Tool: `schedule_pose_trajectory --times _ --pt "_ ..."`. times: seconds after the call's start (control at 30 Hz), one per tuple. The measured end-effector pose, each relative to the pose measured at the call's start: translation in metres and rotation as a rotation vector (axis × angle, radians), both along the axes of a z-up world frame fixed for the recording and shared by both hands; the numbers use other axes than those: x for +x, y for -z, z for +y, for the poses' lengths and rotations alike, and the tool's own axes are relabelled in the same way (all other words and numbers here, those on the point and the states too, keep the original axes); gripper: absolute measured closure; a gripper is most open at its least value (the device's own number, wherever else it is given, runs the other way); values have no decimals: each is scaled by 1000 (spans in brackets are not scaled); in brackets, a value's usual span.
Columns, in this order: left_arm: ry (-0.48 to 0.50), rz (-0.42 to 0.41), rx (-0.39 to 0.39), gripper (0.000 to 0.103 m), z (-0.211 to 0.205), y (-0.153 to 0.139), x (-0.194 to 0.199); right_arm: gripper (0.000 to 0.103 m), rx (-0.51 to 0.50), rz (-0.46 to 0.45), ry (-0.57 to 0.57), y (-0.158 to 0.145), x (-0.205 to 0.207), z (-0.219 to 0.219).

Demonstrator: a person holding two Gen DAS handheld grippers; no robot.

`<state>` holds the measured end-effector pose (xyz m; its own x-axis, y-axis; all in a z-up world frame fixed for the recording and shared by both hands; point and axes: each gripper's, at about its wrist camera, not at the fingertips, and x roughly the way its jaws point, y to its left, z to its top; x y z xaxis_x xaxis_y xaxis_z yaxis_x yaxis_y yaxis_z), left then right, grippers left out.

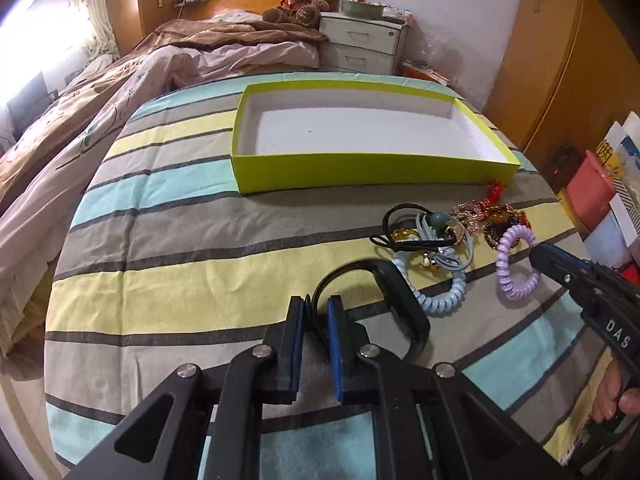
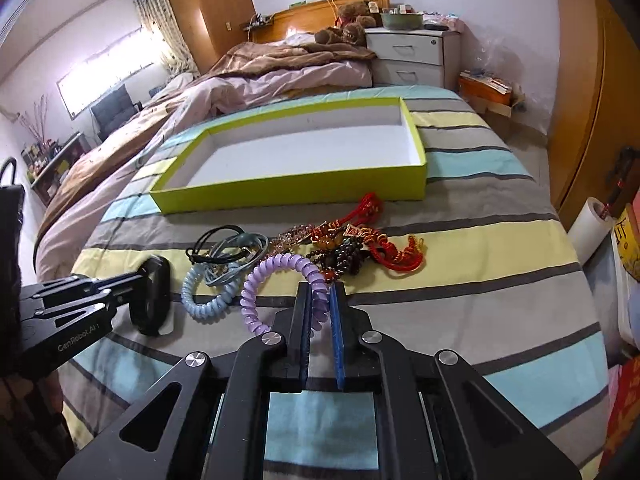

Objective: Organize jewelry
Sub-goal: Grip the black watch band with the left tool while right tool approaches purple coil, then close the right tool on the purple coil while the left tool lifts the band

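Observation:
A lime-green box [image 1: 360, 170] with a bare white inside lies on the striped bed; it also shows in the right wrist view [image 2: 288, 192]. My left gripper [image 1: 316, 308] is shut on a black wristband [image 1: 400, 300], seen from the side in the right wrist view [image 2: 154, 296]. My right gripper [image 2: 320, 296] is shut on a purple spiral hair tie [image 2: 268, 280], also visible in the left wrist view [image 1: 516, 264]. A light blue spiral tie [image 2: 208, 296], black and grey cords [image 2: 228, 248], dark bead bracelets [image 2: 344, 256] and red knotted cords [image 2: 384, 248] lie in a pile in front of the box.
The striped bedspread [image 1: 200, 264] covers the near bed. A rumpled pink and brown duvet [image 1: 100, 120] lies at the left. A white nightstand [image 2: 408, 60] stands behind. Boxes and bags [image 1: 600, 196] stand off the bed's right edge.

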<state>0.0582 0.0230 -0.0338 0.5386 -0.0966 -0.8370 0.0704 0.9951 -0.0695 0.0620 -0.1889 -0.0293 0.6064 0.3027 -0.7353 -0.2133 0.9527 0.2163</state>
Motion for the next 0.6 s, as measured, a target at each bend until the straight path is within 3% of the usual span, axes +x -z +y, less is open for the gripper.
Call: schedule_pose_trajectory --times 0.17,0.4,0.43,0.53,0.6 --pt "21 -7 24 92 1 -5 -6 94 20 -24 3 -9 -5 -5" --pt "16 46 58 90 0 2 -9 94 22 -48 -4 -17 -11 -3" --pt "8 45 61 88 0 2 -9 94 24 -51 -3 -18 -11 -2" --pt "-40 50 112 70 1 5 -9 94 26 -55 -14 -19 -12 1" --pt "-42 47 118 69 1 7 -8 94 23 -58 -20 -19 -13 2"
